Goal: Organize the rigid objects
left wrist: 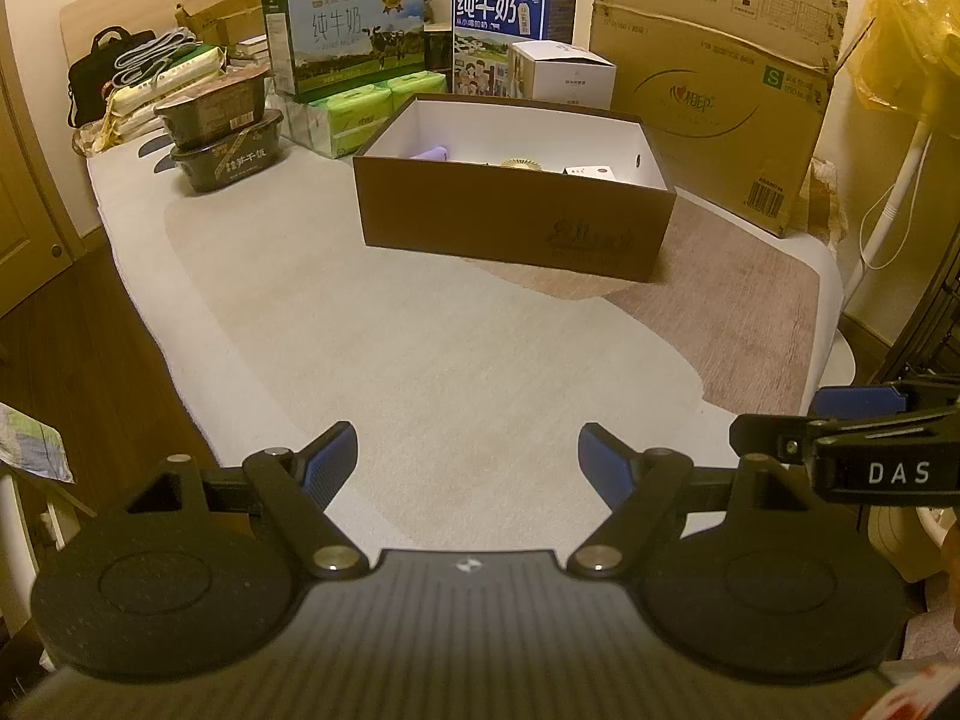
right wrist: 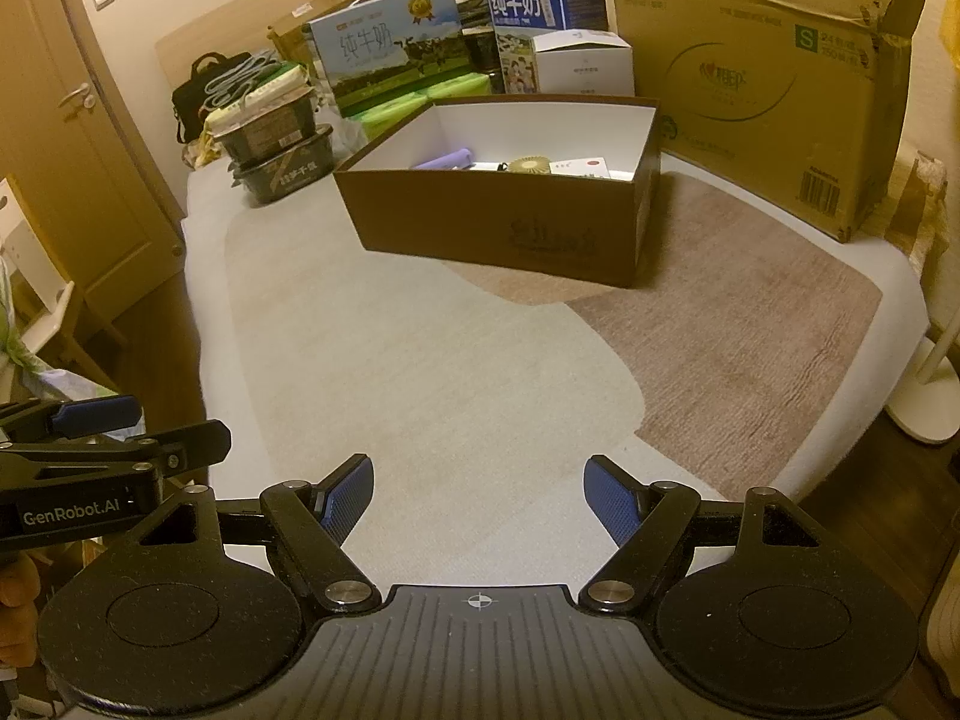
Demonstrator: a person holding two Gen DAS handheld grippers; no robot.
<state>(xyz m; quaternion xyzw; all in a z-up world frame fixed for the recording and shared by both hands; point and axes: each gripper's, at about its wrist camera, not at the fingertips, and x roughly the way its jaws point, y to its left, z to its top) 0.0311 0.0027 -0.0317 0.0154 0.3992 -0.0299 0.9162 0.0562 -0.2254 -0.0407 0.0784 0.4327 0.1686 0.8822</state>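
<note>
An open brown box (left wrist: 510, 222) (right wrist: 498, 228) with a white inside stands on the bed, far ahead of both grippers. Inside it lie a purple cylinder (left wrist: 433, 152) (right wrist: 447, 158), a small round fan (left wrist: 522, 163) (right wrist: 529, 165) and a white packet (left wrist: 591, 171) (right wrist: 585, 168). My left gripper (left wrist: 465, 462) hangs over the near end of the bed, open, nothing between its blue pads. My right gripper (right wrist: 480, 495) is beside it, also open and empty. Each gripper shows at the edge of the other's view.
Two stacked dark food tubs (left wrist: 225, 138) stand at the far left beside tissue packs (left wrist: 354, 111) and milk cartons (left wrist: 345, 36). A big cardboard box (left wrist: 720, 78) leans at the back right. A white floor stand (right wrist: 927, 384) is right of the bed; wooden floor lies left.
</note>
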